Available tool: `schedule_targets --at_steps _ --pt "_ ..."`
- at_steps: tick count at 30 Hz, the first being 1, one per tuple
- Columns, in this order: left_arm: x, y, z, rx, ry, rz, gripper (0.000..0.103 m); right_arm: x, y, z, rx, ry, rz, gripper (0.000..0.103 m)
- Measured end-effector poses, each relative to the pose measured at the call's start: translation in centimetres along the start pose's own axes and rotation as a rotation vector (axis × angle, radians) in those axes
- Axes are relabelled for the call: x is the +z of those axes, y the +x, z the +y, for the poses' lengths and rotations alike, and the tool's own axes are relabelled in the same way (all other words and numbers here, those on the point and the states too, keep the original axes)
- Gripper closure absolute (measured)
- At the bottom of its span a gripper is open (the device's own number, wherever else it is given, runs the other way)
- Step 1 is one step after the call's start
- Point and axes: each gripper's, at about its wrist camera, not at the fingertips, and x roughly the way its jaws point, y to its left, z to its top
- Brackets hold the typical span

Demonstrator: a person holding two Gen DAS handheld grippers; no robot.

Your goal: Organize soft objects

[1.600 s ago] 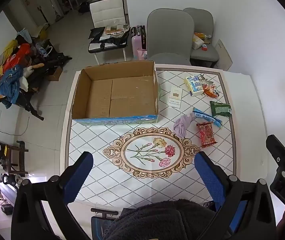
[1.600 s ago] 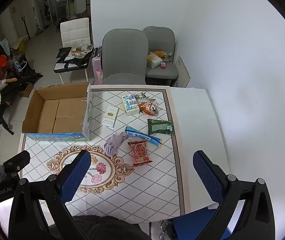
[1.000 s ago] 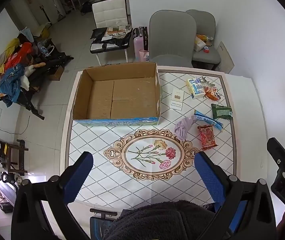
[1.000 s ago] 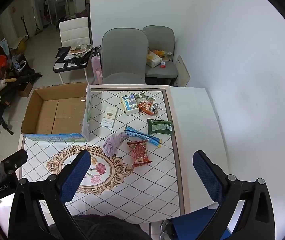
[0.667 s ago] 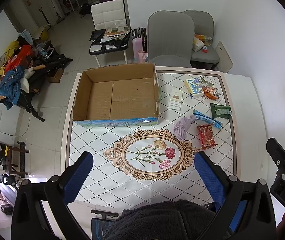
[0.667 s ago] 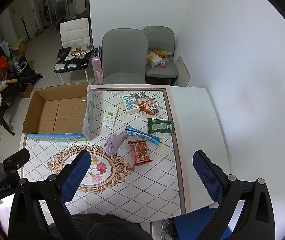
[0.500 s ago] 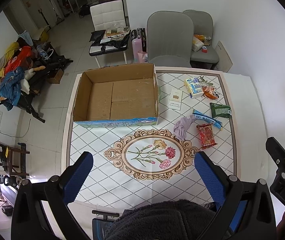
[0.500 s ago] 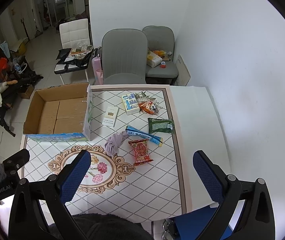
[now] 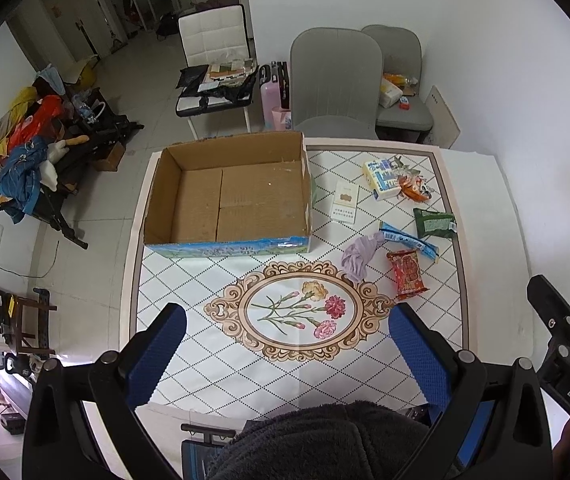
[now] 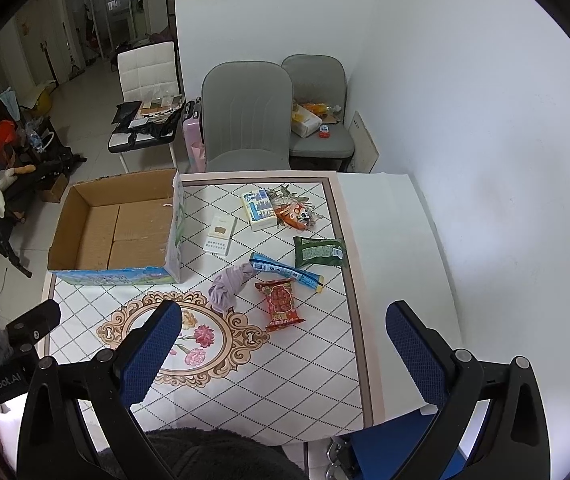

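Note:
An empty open cardboard box (image 9: 237, 196) (image 10: 121, 228) sits at the table's far left. To its right lie a crumpled purple cloth (image 9: 359, 254) (image 10: 229, 284), a red snack packet (image 9: 407, 274) (image 10: 281, 304), a blue stick packet (image 9: 407, 236) (image 10: 285, 270), a green packet (image 9: 433, 222) (image 10: 319, 252), an orange packet (image 9: 413, 188) (image 10: 295, 214), a white-blue pack (image 9: 381, 178) (image 10: 259, 206) and a small white carton (image 9: 345, 202) (image 10: 219, 236). My left gripper (image 9: 285, 354) and right gripper (image 10: 281, 354) are open and empty, high above the table's near edge.
The table (image 9: 245, 380) has a diamond-patterned cover with a flower medallion (image 9: 297, 314). Two grey chairs (image 9: 335, 80) stand behind the table, a white chair (image 9: 213, 60) with clutter further left. A white wall (image 10: 485, 120) is on the right.
Both views have drifted slightly; the table and objects sit a touch lower in view. Nothing on the table has moved and both grippers stay open.

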Motion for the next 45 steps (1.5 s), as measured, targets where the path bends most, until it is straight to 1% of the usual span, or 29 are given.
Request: schedule_targets --at_steps 9,20,32,45 --pt "0.0 -1.3 0.2 0.002 -0.007 -0.043 0.0 0.1 -0.8 -0.2 0.006 0.006 -0.022 0.0" --pt "-0.1 -1.8 0.4 -0.003 -0.019 -0.068 0.0 0.1 -1.5 -0.4 0.002 0.001 -0.05 0.0" --pt "0.3 -1.9 0.4 0.0 -0.023 -0.075 0.0 0.4 -2.1 -0.4 0.007 -0.008 -0.071 0.0" --pt "0.6 -2.1 0.3 0.002 -0.024 -0.081 0.0 0.6 -2.5 -0.9 0.008 0.009 -0.093 0.0"
